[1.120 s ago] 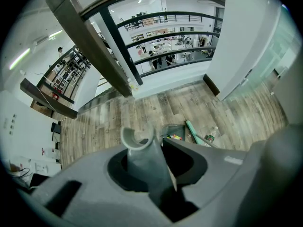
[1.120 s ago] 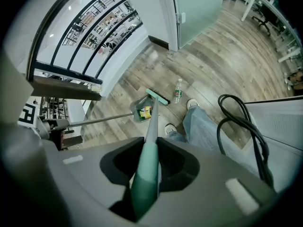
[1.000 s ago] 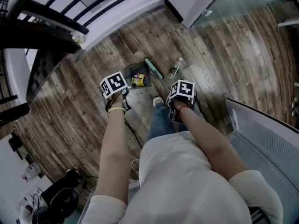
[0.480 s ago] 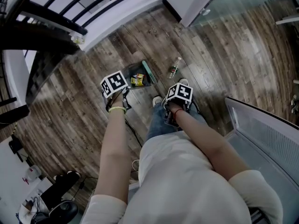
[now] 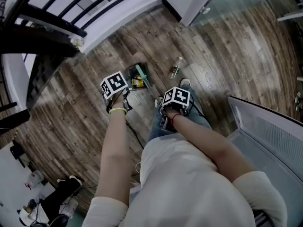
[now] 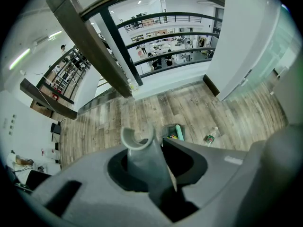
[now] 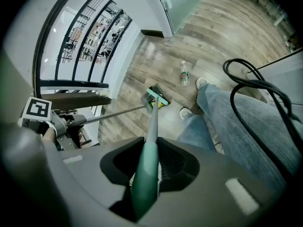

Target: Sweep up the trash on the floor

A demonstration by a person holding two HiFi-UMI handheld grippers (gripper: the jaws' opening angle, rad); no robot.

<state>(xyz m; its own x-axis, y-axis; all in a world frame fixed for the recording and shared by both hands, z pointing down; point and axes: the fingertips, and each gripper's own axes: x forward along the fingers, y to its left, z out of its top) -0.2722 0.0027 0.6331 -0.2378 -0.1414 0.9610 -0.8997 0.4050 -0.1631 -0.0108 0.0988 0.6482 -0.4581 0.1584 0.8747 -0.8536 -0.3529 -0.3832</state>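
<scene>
Found plastic bottle [image 5: 176,68] lying on its side on wood floor [image 5: 222,46], near dustpan [image 5: 133,72] but apart from it; judged light, hard, round, prone to rolling away under a quick stroke; logged yellow wrapper [image 5: 138,82] already in pan, beside broom head [image 5: 140,73]; saw right gripper [image 7: 147,171] pinching stiff green broom handle [image 7: 150,136]; saw left gripper [image 6: 149,174] clamped on grey dustpan handle [image 6: 142,157] near its hooked end; would keep both holds, push bottle broadside.

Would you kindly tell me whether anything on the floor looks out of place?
A plastic bottle lies on its side on the wood floor, apart from the dustpan and broom head: loose trash not yet swept in.
</scene>
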